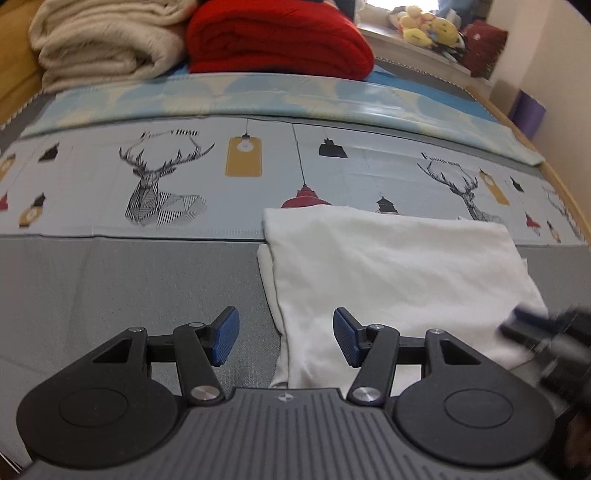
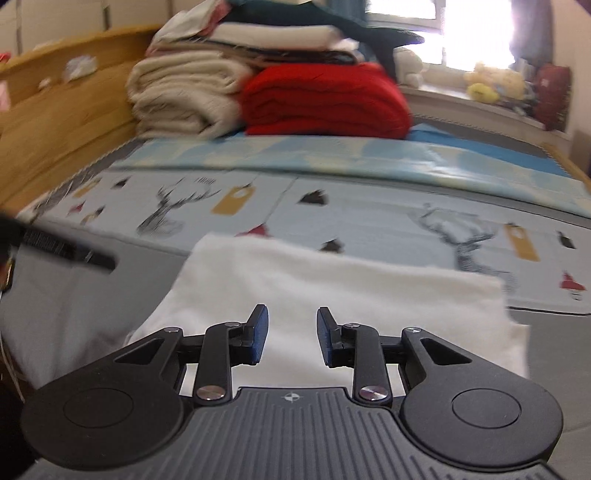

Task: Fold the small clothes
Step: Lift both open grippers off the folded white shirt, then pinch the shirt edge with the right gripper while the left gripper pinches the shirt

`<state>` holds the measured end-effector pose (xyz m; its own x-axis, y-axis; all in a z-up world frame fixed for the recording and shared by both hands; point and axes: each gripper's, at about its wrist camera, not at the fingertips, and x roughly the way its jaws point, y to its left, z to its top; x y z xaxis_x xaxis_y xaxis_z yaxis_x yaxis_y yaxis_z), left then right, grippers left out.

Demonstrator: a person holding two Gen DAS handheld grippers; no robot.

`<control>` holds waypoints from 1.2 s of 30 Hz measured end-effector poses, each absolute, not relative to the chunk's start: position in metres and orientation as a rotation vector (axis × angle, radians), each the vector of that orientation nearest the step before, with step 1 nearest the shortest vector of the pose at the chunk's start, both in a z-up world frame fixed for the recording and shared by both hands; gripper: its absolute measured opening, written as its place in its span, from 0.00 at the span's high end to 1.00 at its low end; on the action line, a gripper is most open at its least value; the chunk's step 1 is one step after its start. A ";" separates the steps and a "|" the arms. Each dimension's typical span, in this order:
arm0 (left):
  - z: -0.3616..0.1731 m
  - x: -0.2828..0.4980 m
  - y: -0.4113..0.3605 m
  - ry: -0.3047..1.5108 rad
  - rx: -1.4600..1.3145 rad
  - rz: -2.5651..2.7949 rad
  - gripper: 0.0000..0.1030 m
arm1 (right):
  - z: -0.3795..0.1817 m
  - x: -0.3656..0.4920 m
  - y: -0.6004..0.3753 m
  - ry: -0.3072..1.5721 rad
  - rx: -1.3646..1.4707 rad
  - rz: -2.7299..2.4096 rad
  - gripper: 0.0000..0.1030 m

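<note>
A white folded garment lies flat on the bed, across the grey sheet and the deer-print mat; it also shows in the right wrist view. My left gripper is open and empty, hovering over the garment's near left edge. My right gripper is open and empty, above the garment's near middle. The right gripper appears blurred at the right edge of the left wrist view. The left gripper appears as a dark blur at the left of the right wrist view.
A deer-print mat and a blue patterned strip lie beyond the garment. A cream blanket and a red blanket are stacked at the far end. A wooden headboard stands left. Plush toys sit on the windowsill.
</note>
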<state>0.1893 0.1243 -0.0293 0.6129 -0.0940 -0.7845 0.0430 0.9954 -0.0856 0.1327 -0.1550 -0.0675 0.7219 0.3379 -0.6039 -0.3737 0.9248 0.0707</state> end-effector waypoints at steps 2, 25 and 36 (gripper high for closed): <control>-0.030 0.192 0.127 0.915 -0.074 -0.076 0.40 | -0.076 0.130 -0.134 0.664 -0.113 0.426 0.70; -0.050 0.204 0.164 1.008 -0.058 -0.024 0.40 | -0.155 0.107 0.006 0.673 -0.566 0.760 0.53; -0.061 0.220 0.150 1.054 -0.067 -0.021 0.40 | -0.161 0.107 0.011 0.644 -0.637 0.775 0.94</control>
